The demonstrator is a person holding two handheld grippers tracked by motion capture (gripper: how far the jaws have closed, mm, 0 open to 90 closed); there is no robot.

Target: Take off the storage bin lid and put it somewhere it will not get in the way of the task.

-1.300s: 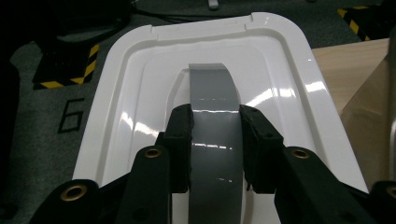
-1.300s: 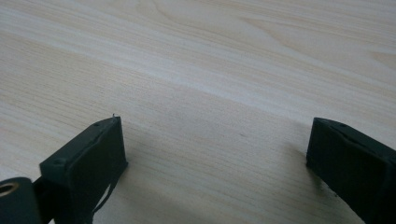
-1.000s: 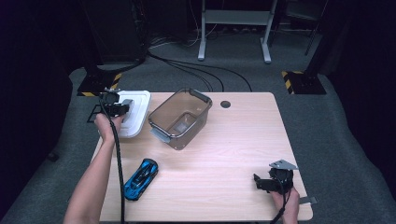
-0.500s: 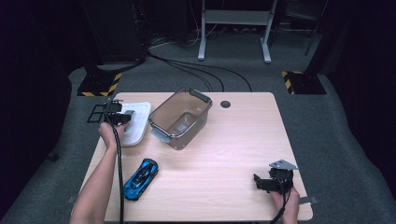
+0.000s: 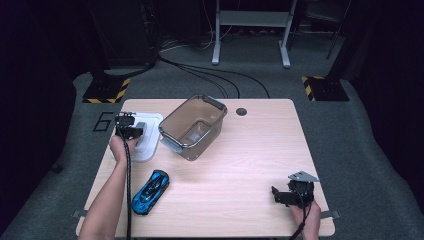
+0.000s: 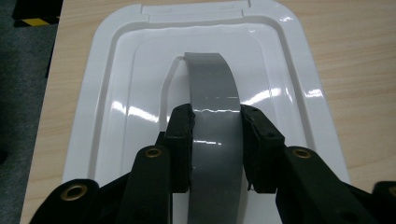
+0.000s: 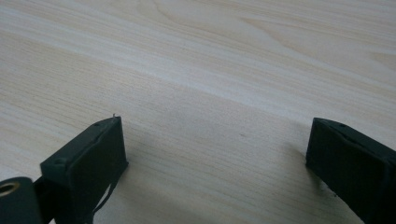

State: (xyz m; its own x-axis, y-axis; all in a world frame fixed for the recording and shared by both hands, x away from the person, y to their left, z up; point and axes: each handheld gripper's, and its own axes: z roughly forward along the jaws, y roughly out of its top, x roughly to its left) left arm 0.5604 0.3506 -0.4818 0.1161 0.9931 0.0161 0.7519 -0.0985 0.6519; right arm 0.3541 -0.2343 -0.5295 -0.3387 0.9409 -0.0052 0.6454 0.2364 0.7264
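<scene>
A white box lid [image 5: 147, 137] [image 6: 116, 93] lies flat at the table's left edge, its grey handle [image 6: 215, 121] arching up from the middle. My left gripper [image 5: 131, 131] [image 6: 215, 135] is shut on that handle, one pad on each side. A clear plastic box [image 5: 192, 127] stands open just right of the lid. A blue toy car [image 5: 150, 192] lies nearer the front, left of centre. My right gripper [image 5: 286, 196] [image 7: 215, 158] rests low at the front right with its jaws wide apart and only bare wood between them.
The wooden table [image 5: 250, 155] has a round cable hole [image 5: 241, 111] near its back edge. Beyond it, cables [image 5: 210, 75] run across the grey floor toward a metal stand [image 5: 250, 30]. Yellow-black striped feet [image 5: 105, 90] sit left and right.
My left gripper has come down with the lid, from held tilted above the table's left edge to lying flat on it. The right gripper has stayed put.
</scene>
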